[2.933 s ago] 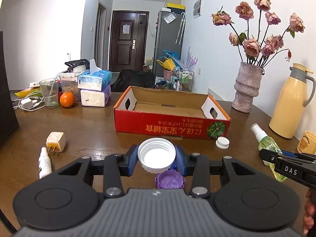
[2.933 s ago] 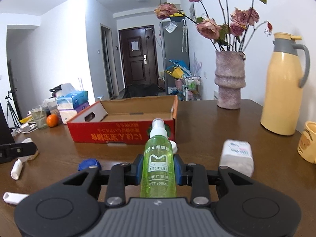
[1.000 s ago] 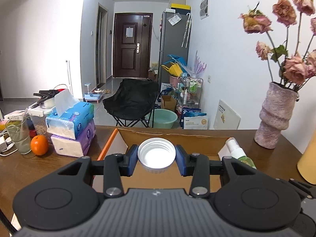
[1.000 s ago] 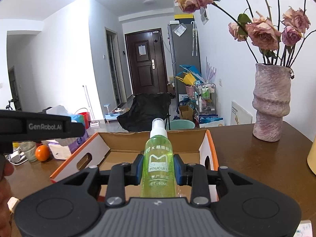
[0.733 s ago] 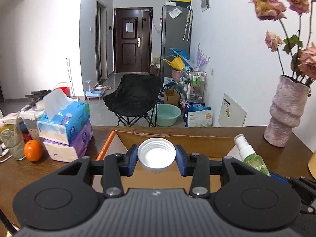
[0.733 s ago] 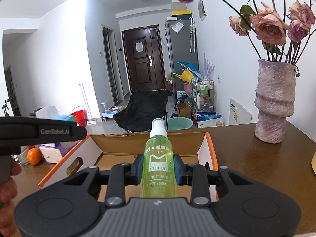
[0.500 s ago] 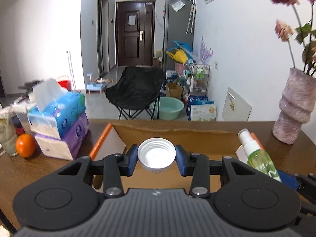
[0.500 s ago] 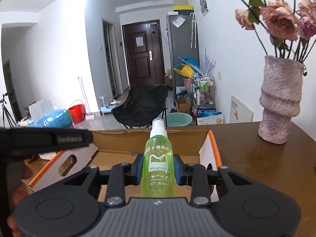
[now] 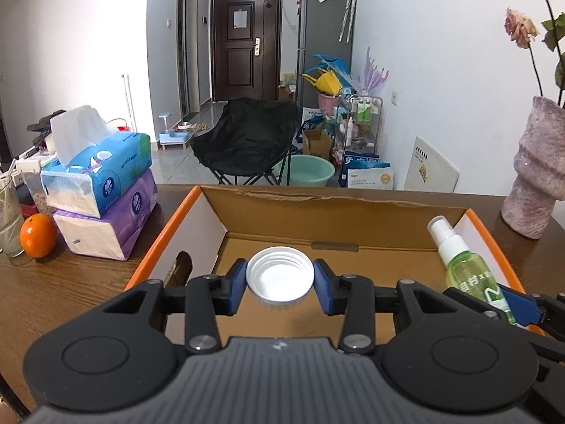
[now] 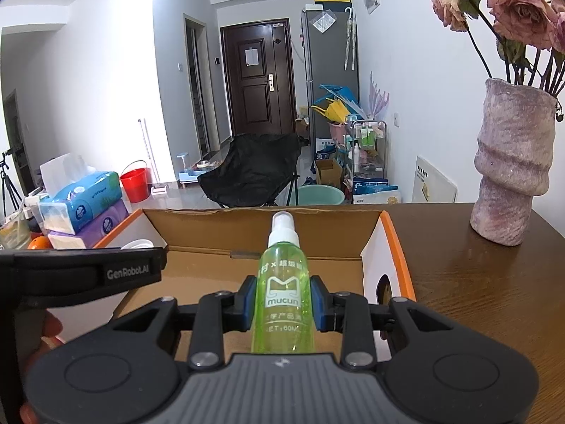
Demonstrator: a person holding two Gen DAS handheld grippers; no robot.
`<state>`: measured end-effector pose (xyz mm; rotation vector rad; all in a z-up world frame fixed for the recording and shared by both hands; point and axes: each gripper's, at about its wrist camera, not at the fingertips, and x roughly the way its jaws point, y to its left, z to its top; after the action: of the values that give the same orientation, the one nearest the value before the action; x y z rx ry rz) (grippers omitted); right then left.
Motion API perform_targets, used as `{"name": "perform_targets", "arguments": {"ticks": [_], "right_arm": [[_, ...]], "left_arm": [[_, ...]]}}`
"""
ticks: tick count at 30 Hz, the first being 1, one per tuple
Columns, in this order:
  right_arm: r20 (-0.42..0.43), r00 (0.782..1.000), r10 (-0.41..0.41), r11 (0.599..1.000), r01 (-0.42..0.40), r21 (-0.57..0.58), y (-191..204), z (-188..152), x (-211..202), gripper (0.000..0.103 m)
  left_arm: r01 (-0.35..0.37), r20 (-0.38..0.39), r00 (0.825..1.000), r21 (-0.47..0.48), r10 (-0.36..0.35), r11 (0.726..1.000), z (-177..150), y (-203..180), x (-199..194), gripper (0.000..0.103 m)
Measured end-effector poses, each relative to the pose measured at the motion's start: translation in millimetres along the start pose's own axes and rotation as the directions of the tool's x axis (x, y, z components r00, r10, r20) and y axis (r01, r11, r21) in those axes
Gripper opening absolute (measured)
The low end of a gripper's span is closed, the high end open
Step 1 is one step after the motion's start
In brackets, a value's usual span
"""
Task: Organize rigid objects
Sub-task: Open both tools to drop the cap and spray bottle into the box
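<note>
Both tongs tilt forward and down, side by side. The left tongs [image 9: 279, 284] have their blue pads [image 9: 236, 286] pressed on either side of a white cap [image 9: 279, 277], its open side up. The right tongs [image 10: 281, 304] are clamped around the waist of a green bottle [image 10: 282, 289], nozzle pointing ahead. A hand [image 10: 44, 332] grips the black handle under the left tongs, fingers partly hidden behind it.
</note>
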<state>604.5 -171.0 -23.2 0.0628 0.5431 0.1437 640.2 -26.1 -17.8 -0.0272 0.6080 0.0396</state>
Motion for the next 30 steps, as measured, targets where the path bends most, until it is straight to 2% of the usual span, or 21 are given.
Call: {"name": "perform_targets", "arguments": {"ticks": [7,9,11,12,13,16,18,30], "right_arm": [[-0.02,1.0,-0.014,1.0,0.014,0.002,-2.0,2.3,5.7,0.03],[-0.03,0.999,-0.018,1.0,0.018,0.006,-3.7,2.3,6.6,0.031],[-0.025,0.999,-0.029,0.999,0.03,0.011,-6.2,3.3,5.4,0.047],[-0.02,0.999,-0.032,0.999,0.032,0.013,-7.2,3.6,4.5,0.065],[-0.012,0.999,-0.035,0.999,0.035,0.015,-7.5,3.4,3.1,0.08],[-0.004,0.999,-0.042,0.999,0.042,0.02,-9.6,3.8,0.9,0.095],[-0.005,0.999,-0.047,0.999,0.047,0.02,-9.9,4.3,1.2,0.102],[0.0,0.998,-0.056,0.998,0.056,0.007,-11.5,4.6,-5.9,0.103]], "left_arm": [[-0.014,-0.024,1.0,0.0,0.014,1.0,-1.4,4.3,5.3,0.043],[-0.015,-0.026,1.0,0.003,0.015,1.0,-1.6,5.0,4.3,0.059],[-0.035,-0.01,0.999,0.003,0.035,0.999,-2.2,4.6,0.2,0.1],[-0.055,0.004,0.998,0.003,0.055,0.999,-2.2,5.0,-2.2,0.103],[-0.069,0.017,0.997,0.0,0.069,0.998,-2.1,5.5,-4.5,0.103],[-0.052,0.013,0.999,-0.022,0.052,0.998,-0.8,10.6,-5.7,0.103],[-0.053,0.009,0.999,-0.028,0.054,0.998,-0.4,13.4,-4.8,0.103],[-0.056,0.018,0.998,-0.029,0.056,0.998,-8.5,13.4,-10.5,0.103]]}}
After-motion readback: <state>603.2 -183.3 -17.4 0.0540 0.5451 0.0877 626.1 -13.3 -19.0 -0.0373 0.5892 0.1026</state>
